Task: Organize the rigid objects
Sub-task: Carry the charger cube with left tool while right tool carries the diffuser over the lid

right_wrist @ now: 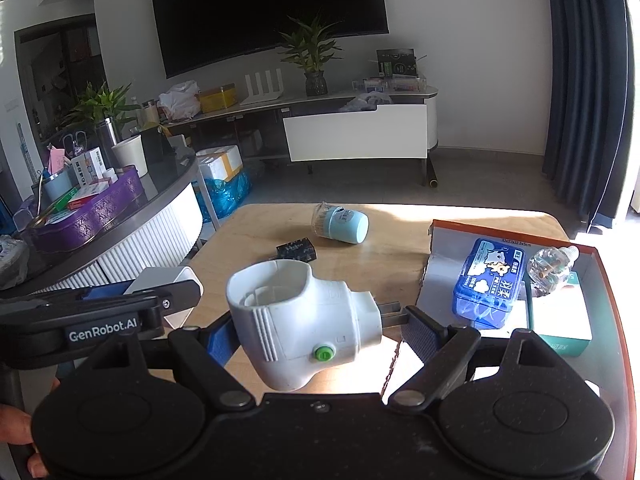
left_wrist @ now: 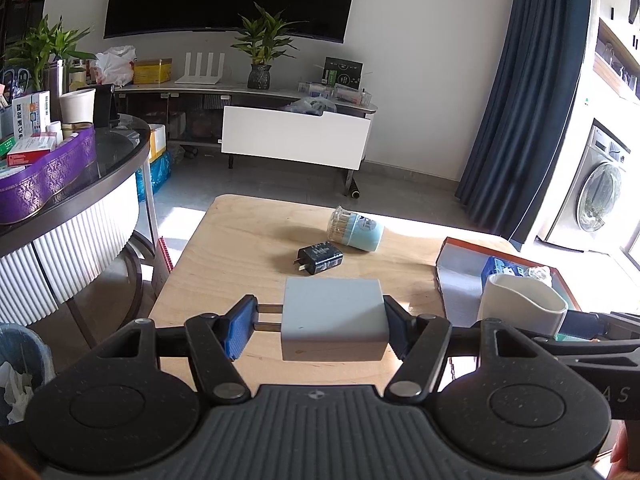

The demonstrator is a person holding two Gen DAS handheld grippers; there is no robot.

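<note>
Chargers and plug-in gadgets are what is being tidied, and two of them are in the air just now. The left hand-held gripper (left_wrist: pixel 320 320) is clamped on a white charger block (left_wrist: pixel 334 318), one pad against its metal prongs and the other against its flat end, above the near edge of the desk (left_wrist: pixel 240 232). The right hand-held gripper (right_wrist: pixel 316 330) holds a white plug-in vaporizer (right_wrist: pixel 298 320) with a green button in much the same way, the right pad bearing on its prongs.

That prong grip worries me. Thin metal blades give a pad little to bite on, so I'd judge either piece could pivot or slip out during the carry and drop to the desk. The two grippers also ride close side by side, and a bump between them could knock a piece loose.

On the right stands the red-rimmed cardboard tray (right_wrist: pixel 612 280). Inside it are a blue plastic box (right_wrist: pixel 490 280) with a cartoon label, a small clear bottle (right_wrist: pixel 550 266) lying beside it, and a teal-and-white carton (right_wrist: pixel 560 328) nearer. Room remains along its near-left part, though it is tight enough that a careless drop might land on the bottle.

Out on the desk, a black charger (left_wrist: pixel 320 258) and a tipped-over toothpick holder (left_wrist: pixel 356 230) await.
</note>
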